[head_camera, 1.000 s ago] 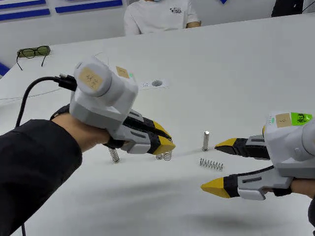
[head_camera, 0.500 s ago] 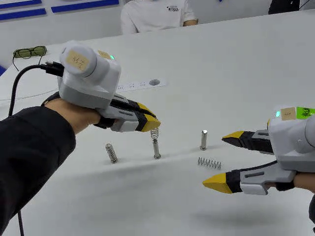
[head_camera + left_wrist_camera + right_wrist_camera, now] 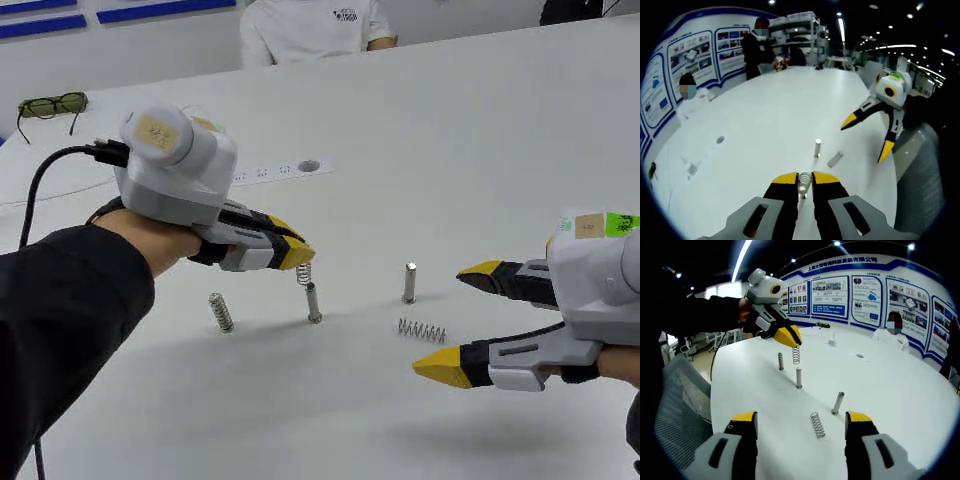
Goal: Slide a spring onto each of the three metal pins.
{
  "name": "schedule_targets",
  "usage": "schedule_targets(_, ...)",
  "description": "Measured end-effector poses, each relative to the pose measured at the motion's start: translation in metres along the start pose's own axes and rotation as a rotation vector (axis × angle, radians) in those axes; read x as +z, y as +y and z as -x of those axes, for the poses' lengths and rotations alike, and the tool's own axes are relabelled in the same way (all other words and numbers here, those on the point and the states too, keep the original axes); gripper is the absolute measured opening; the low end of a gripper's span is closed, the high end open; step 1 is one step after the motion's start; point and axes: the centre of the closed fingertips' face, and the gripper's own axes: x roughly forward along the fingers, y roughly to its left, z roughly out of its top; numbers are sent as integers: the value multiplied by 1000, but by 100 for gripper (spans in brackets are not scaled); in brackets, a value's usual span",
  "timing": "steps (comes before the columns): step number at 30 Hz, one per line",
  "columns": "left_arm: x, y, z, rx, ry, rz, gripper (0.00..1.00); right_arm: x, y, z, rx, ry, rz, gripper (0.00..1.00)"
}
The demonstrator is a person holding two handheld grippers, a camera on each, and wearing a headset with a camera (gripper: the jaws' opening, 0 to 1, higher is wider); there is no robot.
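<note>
Left gripper, centre-left of the head view: jaws almost closed, pinching the top coils of a spring that hangs below the yellow tips. The spring's lower end is at or just above the top of the middle pin; whether it has started over the tip cannot be told.

Left pin, lower left of the middle one, already wears a spring. Right pin, right of centre, is bare. A loose spring lies flat on the white table, just in front of the right pin.

Right gripper, at the right edge: jaws wide apart, holding nothing, tips aimed toward the loose spring.

Risks, as judged:
- The hold is on the top coils only, so the spring can swing. Lowered off-centre, its bottom coil would likely catch the pin's rim and buckle or pop out of the jaws.
- It is unclear whether the pins are fixed. A sideways push could tip the middle pin.
- If the jaws open too early, the spring would drop beside the pin and roll.
- The right gripper, reaching for the loose spring, could clip the bare pin nearby.
</note>
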Motion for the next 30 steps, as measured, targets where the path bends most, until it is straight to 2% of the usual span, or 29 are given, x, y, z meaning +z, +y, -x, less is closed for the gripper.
schedule_targets(30, -9, 1, -13, -10, 2, 29, 9, -8, -2, -2, 9, 20, -5, 72)
